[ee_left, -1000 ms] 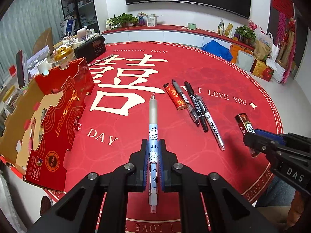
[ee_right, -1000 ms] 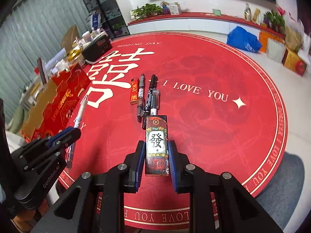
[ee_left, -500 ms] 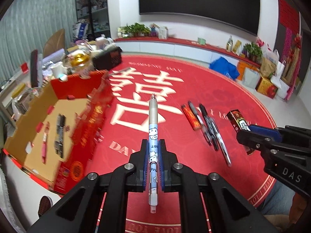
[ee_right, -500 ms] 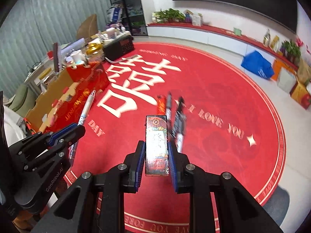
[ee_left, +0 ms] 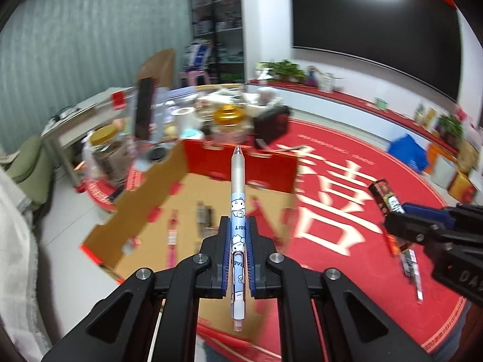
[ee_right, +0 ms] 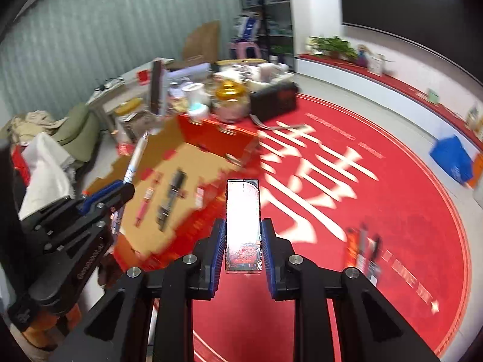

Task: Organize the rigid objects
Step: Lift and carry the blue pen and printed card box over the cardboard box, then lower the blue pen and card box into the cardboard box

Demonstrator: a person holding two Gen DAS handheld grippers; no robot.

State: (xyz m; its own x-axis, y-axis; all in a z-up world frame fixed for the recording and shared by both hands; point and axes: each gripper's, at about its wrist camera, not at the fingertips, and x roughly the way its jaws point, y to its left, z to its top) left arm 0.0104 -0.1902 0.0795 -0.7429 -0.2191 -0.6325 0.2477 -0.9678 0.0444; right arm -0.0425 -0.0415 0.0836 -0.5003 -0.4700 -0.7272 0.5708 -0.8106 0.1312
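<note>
We held the left tongs (ee_left: 238,235) clamped on a light blue cartoon pen (ee_left: 238,211), its tip pointing forward over the open cardboard box (ee_left: 193,187). Our right tongs (ee_right: 243,238) were clamped on a flat, narrow red box (ee_right: 243,223) that stood out ahead between the blue pads. In the right wrist view that red box hung above the near right edge of the cardboard box, where it met the round red mat (ee_right: 377,211) on the floor. Inside the cardboard box lay a pink pen (ee_right: 144,205) and, just beside it, a dark pen-like thing (ee_right: 169,199), both on the brown bottom. A few more pens and a red lighter-shaped piece (ee_right: 362,250) lay blurred on the mat, well apart from the box. Behind the box stood a cluttered low counter (ee_left: 90,111) with a gold-lidded jar (ee_left: 227,120)
</note>
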